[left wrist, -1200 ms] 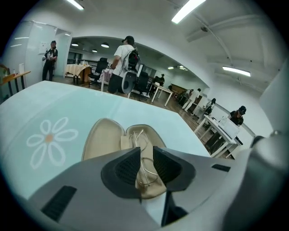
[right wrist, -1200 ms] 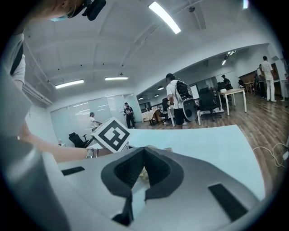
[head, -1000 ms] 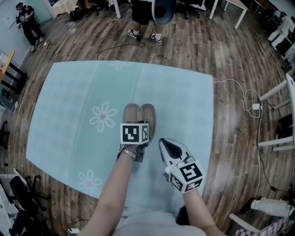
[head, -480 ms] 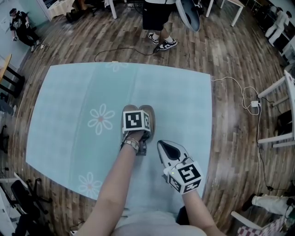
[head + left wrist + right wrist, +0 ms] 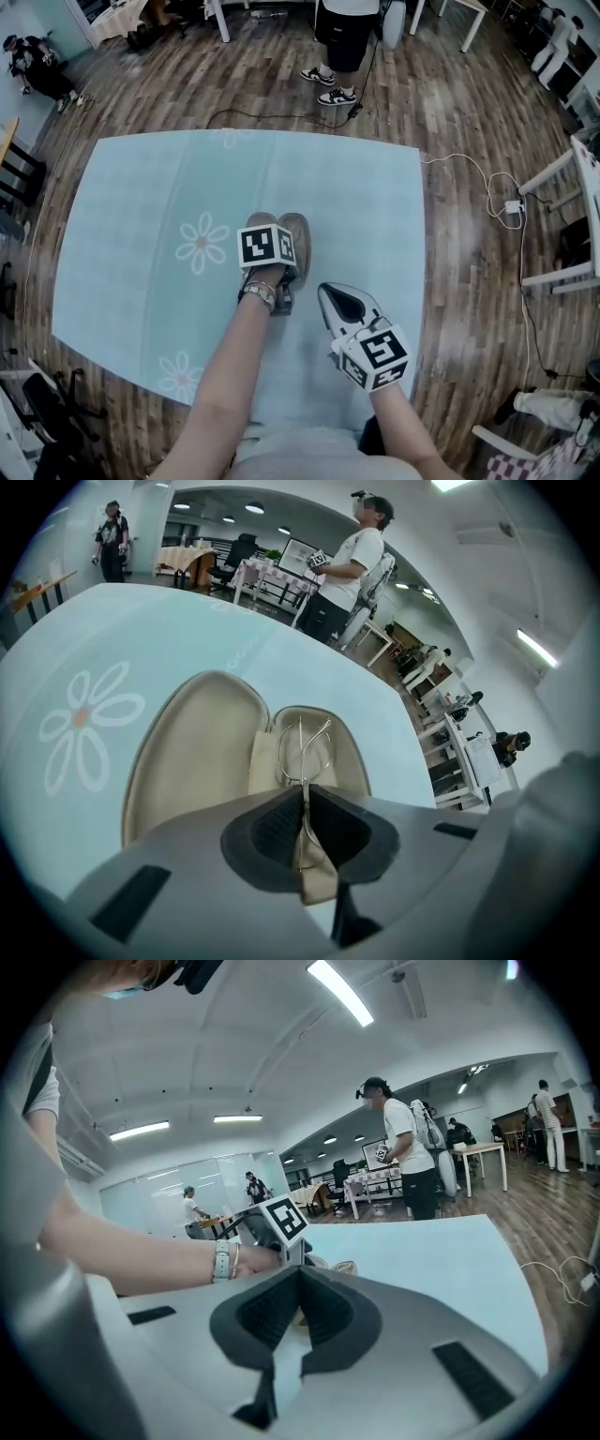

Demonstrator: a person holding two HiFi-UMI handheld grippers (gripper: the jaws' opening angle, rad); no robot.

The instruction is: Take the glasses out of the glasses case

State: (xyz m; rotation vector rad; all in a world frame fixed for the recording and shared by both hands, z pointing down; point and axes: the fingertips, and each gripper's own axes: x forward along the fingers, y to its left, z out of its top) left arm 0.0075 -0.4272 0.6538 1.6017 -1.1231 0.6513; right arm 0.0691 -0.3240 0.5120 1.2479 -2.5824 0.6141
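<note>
The tan glasses case (image 5: 187,761) lies open on the light-blue flowered tablecloth (image 5: 141,234); in the head view its far ends (image 5: 298,234) show beyond the left marker cube. Thin wire-framed glasses (image 5: 305,747) rest in its right half on a beige cloth (image 5: 265,761). My left gripper (image 5: 303,813) points steeply down into the case. Its jaws are closing and their pads press on the near part of the wire frame. My right gripper (image 5: 339,302) hovers low over the cloth to the right of the case, apart from it, its jaws (image 5: 300,1279) shut with nothing held.
A person (image 5: 345,42) stands on the wood floor beyond the table's far edge. A white cable and plug (image 5: 497,197) trail on the floor at right, near white table legs (image 5: 562,225). Dark chairs (image 5: 19,159) stand at left.
My left gripper has shifted a little farther over the open case and rolled slightly. The right gripper has stayed put. The person beyond the table has walked to the right.
</note>
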